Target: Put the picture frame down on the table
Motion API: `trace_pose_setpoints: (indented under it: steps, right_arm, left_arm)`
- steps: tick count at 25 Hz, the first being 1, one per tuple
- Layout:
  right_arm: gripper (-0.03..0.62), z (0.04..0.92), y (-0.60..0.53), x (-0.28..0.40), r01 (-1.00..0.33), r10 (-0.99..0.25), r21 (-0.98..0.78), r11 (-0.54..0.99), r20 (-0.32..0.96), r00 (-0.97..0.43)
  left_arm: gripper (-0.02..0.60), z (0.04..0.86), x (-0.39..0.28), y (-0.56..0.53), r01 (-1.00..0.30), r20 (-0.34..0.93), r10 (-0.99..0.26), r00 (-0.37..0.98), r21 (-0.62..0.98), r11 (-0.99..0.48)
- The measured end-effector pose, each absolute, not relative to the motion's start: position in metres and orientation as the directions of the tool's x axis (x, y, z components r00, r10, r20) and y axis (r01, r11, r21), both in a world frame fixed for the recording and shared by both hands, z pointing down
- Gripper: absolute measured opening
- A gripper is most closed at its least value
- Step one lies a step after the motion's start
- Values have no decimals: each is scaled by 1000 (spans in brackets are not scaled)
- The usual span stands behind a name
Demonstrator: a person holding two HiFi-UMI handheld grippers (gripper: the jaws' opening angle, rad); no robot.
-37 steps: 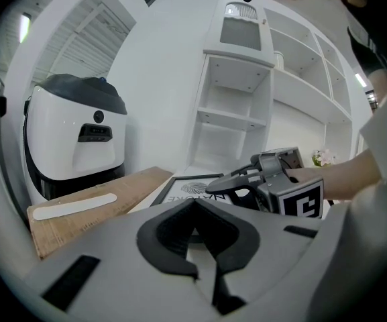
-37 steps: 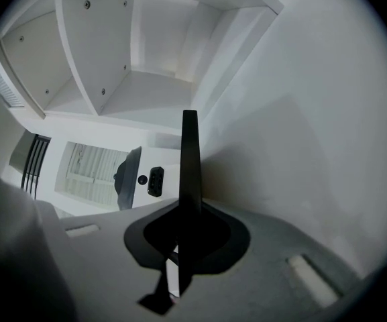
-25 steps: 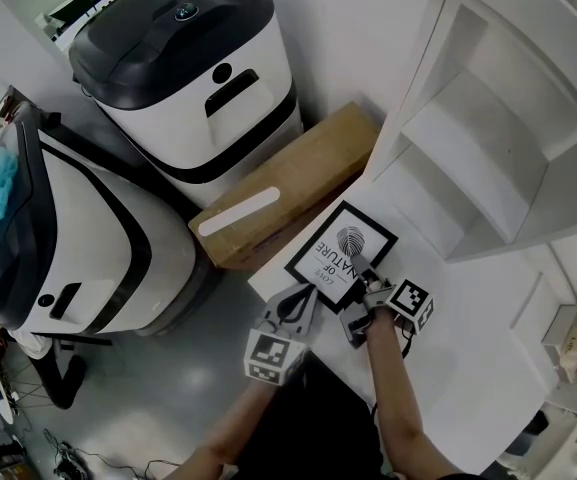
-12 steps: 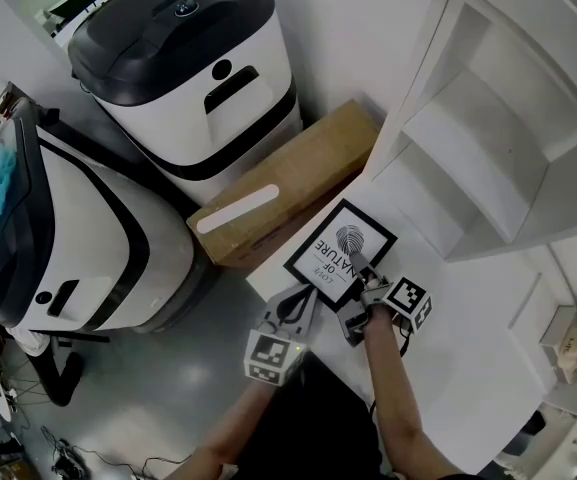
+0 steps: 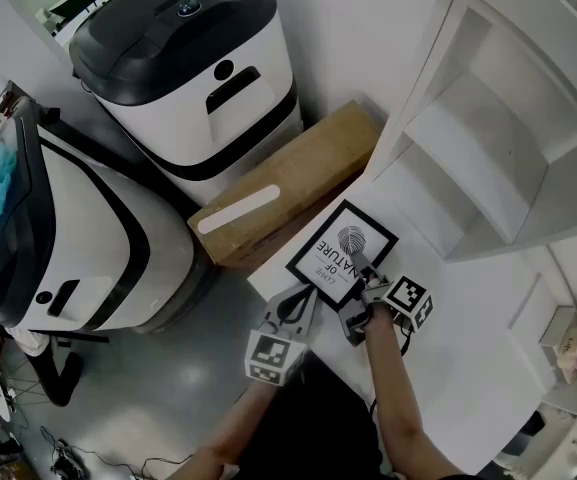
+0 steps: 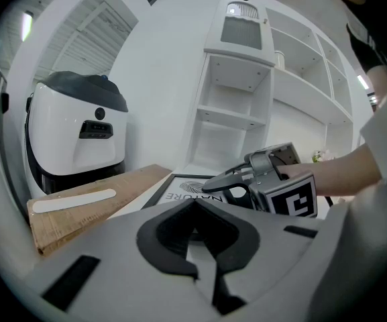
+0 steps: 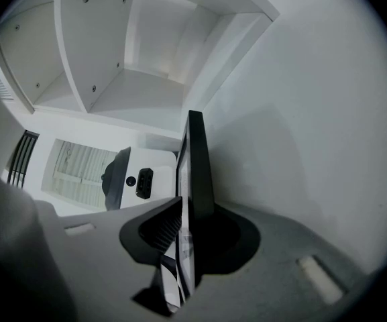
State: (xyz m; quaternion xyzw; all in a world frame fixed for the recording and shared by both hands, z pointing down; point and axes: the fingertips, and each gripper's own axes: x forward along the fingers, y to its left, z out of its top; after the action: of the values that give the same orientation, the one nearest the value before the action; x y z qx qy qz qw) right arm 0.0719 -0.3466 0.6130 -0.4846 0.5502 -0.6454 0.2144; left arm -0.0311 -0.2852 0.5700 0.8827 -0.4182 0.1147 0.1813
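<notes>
Black rim, white face with a fingerprint print: picture frame (image 5: 341,253) at the corner of the bench (image 5: 448,368) nearest the cardboard box (image 5: 286,183), face up, flat or close to it; impossible to tell from above whether fully resting. Pinched at its near edge by the right claw (image 5: 356,268), jaws closed narrow on the rim. Seen edge-on in the right gripper view, frame (image 7: 196,173) running straight up from between the jaws, right claw (image 7: 188,247) clamped on both faces. Left claw (image 5: 296,306) just beside the frame's near left corner, over the bench edge, apart from the frame. Drawn together to a thin slit in the left gripper view, left claw (image 6: 200,247) with nothing between the jaws. Beyond its tips, frame (image 6: 176,188) low on the white bench, right claw (image 6: 214,185) reaching in from the right onto it. White shelf unit (image 5: 488,138) behind the frame; black-and-white machines (image 5: 188,68) beyond the box.
</notes>
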Motion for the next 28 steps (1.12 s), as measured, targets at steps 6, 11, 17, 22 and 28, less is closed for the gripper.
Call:
trace_pose_setpoints:
  steps: [6,11,17,22,28]
  right_arm:
    - [149,609,-350,67,-271,-800,-918,-289,387,-458]
    - [196,608,-352,65,-297,-791,-907,-299,410,-454]
    - [244,605,-355,63,-317,-780,-898,-304,426,-459]
    - [264,605,-356,62,-327,-774,-892,-312,438,-458]
    - [282,604,-356,62,-351,-761,-876,-331,468,-450]
  left_arm:
    - [11,570,-33,-285,-780,353,-697,624,228,-583]
    - [11,571,-34,-284,-779,353,-696,625,230,-583]
    - [11,570,-37,-284,-780,347,-700,624,235,-579]
    - [11,570,-39,-283,-777,345,-697,629,237,-583]
    - [11,569,-39,-282,-773,343,-694,633,242,-586]
